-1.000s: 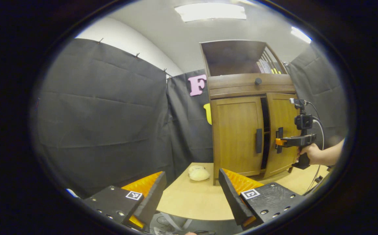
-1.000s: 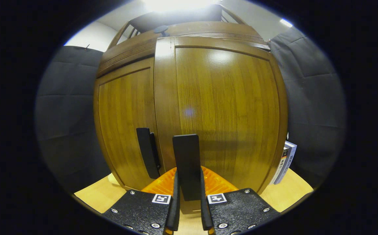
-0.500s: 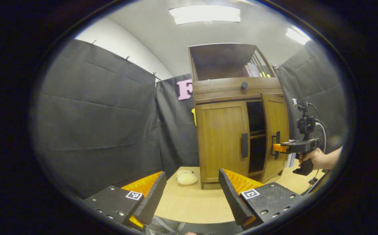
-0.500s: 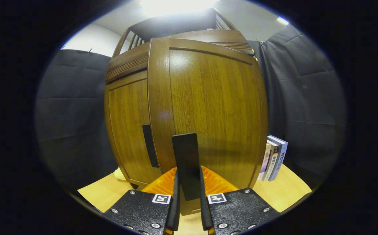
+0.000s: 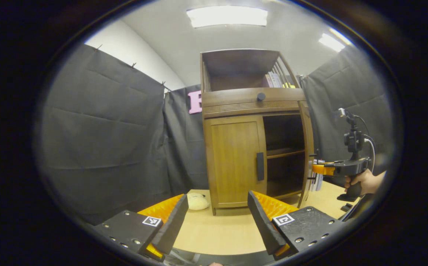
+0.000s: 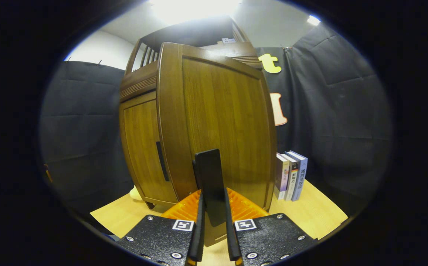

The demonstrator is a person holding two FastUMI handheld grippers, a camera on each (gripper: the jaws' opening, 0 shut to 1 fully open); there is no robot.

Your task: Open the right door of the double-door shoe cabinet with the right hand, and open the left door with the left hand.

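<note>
The wooden shoe cabinet (image 5: 251, 101) stands at the back of the table. Its left door (image 5: 232, 162) is closed, its dark handle (image 5: 260, 166) untouched. Its right door (image 5: 306, 147) is swung wide, seen almost edge-on, and shelves show inside. In the right gripper view, my right gripper (image 6: 212, 195) is shut on the right door's handle (image 6: 209, 173), with the door panel (image 6: 221, 122) close in front. In the left gripper view, the right gripper (image 5: 315, 169) sits at the door's edge, held by a hand (image 5: 362, 181). My left gripper (image 5: 217, 199) is open and well short of the cabinet.
A pale soft object (image 5: 197, 202) lies on the table (image 5: 217, 232) by the cabinet's left foot. Several books (image 6: 291, 175) stand right of the cabinet against the booth wall. More books (image 5: 273, 79) lean on the open top shelf.
The right door has swung from slightly ajar to wide open, my right gripper staying shut on its handle. The cabinet has slid leftward in the left gripper view; the left gripper stays open.
</note>
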